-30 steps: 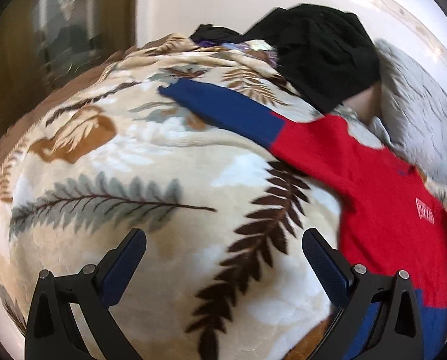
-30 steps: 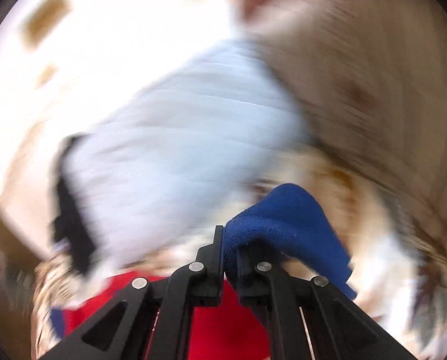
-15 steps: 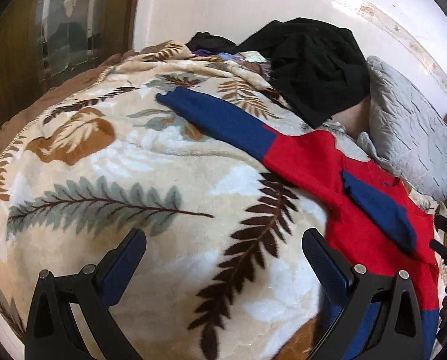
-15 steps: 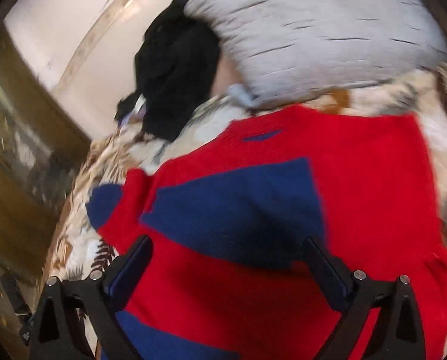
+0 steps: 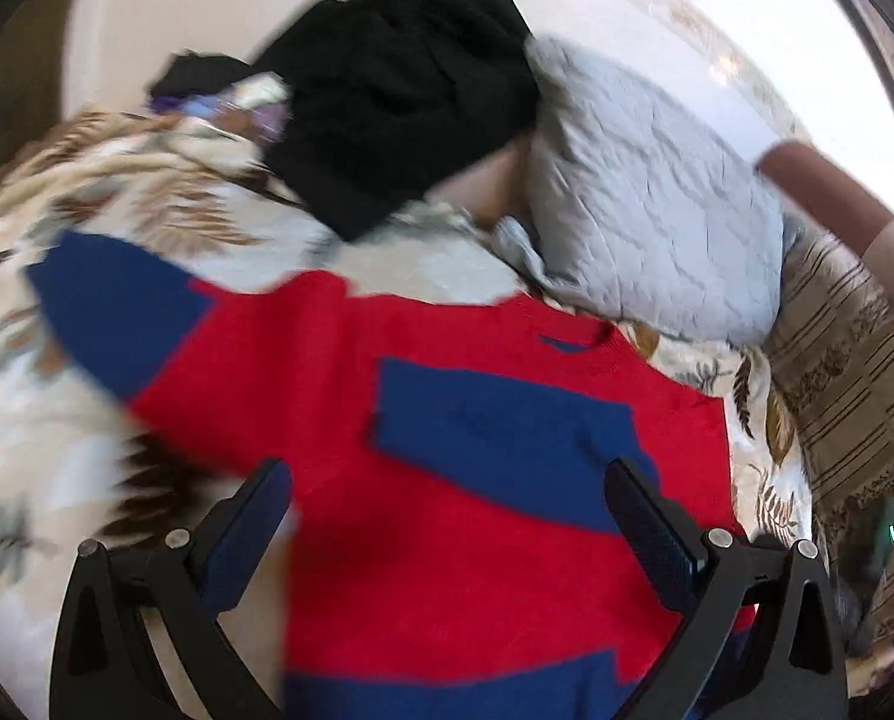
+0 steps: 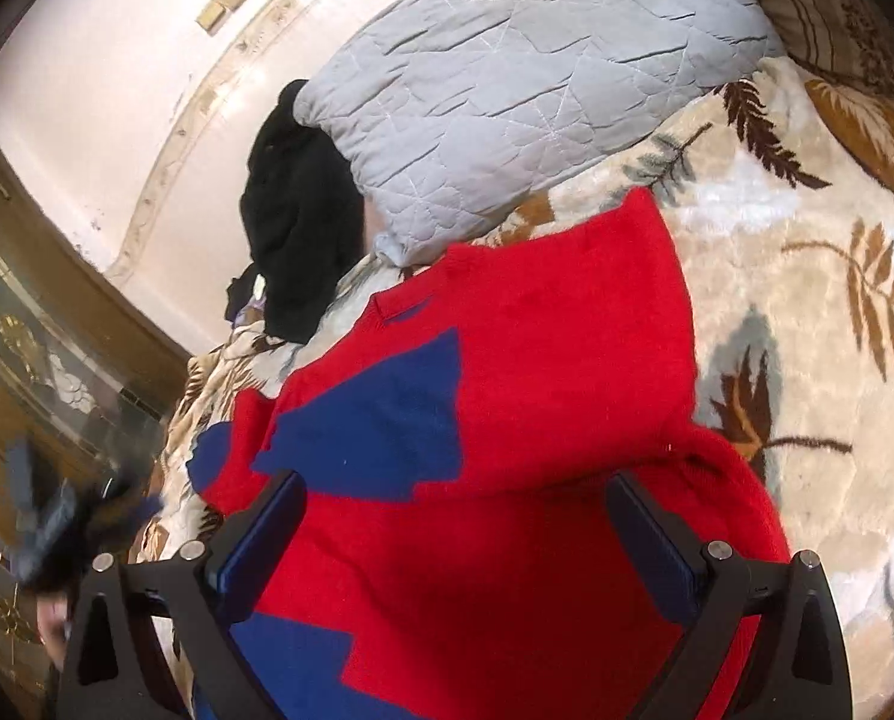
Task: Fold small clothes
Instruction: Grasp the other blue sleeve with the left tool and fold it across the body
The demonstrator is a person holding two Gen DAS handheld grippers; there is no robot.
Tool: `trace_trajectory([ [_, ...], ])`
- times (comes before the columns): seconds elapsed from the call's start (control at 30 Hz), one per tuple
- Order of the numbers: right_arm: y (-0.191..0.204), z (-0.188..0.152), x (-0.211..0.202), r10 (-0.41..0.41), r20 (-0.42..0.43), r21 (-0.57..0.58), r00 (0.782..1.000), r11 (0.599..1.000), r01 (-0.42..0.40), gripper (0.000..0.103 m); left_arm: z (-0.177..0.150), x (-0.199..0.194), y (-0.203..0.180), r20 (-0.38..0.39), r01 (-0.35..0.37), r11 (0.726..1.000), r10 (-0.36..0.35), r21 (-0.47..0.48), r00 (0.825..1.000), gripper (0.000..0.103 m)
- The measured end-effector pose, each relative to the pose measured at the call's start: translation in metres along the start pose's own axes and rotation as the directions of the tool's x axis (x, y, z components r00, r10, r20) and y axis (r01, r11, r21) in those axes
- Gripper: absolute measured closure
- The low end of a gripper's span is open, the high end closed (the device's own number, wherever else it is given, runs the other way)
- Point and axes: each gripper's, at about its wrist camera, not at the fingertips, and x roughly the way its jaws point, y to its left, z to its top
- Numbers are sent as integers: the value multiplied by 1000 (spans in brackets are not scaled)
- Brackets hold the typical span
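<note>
Red-blue sweater (image 5: 459, 480) flat on leaf-print blanket (image 6: 807, 312).

My sweater (image 5: 459, 528) lies flat on the blanket (image 5: 87, 468) that covers the bed, its neck pointing away from me toward the pillow (image 5: 645, 192). One sleeve (image 5: 507, 426) lies folded across the chest; the other sleeve (image 5: 111, 306) stretches out to the left over the blanket. My left hand-held gripper (image 5: 447, 516) hangs above the sweater's body, jaws wide apart. My right hand-held gripper (image 6: 456, 534) hangs above its right side, jaws also apart. Behind the sweater, a heap of clothes (image 5: 399, 102) sits left of the pillow, touching it. A second cushion (image 5: 855, 372) lies right of the pillow.
</note>
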Motion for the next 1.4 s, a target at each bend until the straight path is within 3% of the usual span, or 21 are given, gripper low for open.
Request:
trace_trajectory([
  [0.07,-2,-5,1,8,2,-12,1000,1000,-8,2,6,29,-9,-23,-64,998,65,22,998,1],
  [0.1,-3,-6,2,11,2,-14,1000,1000,-11,2,7,50,-9,-63,-131,991,133,30,989,9],
  [0.13,-4,-7,3,18,1,-10,1000,1000,-18,2,5,76,-1,-146,-203,979,204,19,968,46],
  [0.17,-4,-7,5,26,0,-7,1000,1000,-26,2,1,96,11,-228,-277,961,270,-1,936,59],
  [0.2,-4,-6,5,32,3,-6,999,999,-32,2,0,92,15,-200,-272,962,261,-26,944,62],
  [0.23,-4,-5,4,35,11,-7,999,999,-35,2,2,81,15,-165,-270,962,258,-50,952,73],
  [0.43,-11,10,-11,63,63,75,996,995,-67,1,-5,65,30,-166,-294,951,276,-93,947,78],
  [0.6,-40,45,-24,-61,137,187,989,982,35,1,-7,62,23,-165,-302,951,288,-66,943,78],
  [0.7,-66,69,19,-119,-29,220,992,968,122,1,-6,64,23,-165,-299,953,286,-55,944,78],
  [0.73,-70,74,34,-107,-87,210,990,970,123,13,-5,64,23,-167,-300,953,288,-52,943,78],
  [0.77,-70,78,48,-125,-144,171,982,974,149,38,-3,66,23,-168,-301,952,289,-48,942,78],
  [0.8,-65,82,57,-204,-190,113,960,967,228,92,-3,66,22,-168,-300,953,289,-41,943,78],
  [0.9,-39,98,46,-286,-124,-1,950,958,288,93,-6,64,21,-162,-294,956,288,-17,944,78],
  [0.97,-33,107,43,-389,-56,-64,920,920,385,93,-8,66,20,-151,-288,958,285,-2,947,78],
  [1.03,-54,103,67,-481,-161,-74,862,877,475,89,-11,66,17,-140,-291,956,292,26,946,77],
  [1.1,-59,97,62,-460,-139,-54,877,888,457,81,-12,61,15,-147,-248,968,252,44,956,65],
  [1.13,-57,95,54,-459,-109,-44,882,889,457,50,-12,53,16,-141,-211,977,215,41,966,58],
  [1.2,-52,91,34,-427,-57,0,902,904,428,4,-12,33,23,-94,-167,986,169,26,981,45],
  [1.23,-44,87,19,-399,-2,13,917,917,399,4,-8,15,32,-41,-149,989,150,15,988,37],
  [1.33,-20,69,-11,-268,76,24,960,963,267,4,4,-19,72,69,-158,985,163,-64,984,31],
  [1.4,0,48,-18,-186,89,-24,979,982,189,4,17,-28,113,91,-166,972,182,-165,979,30],
])
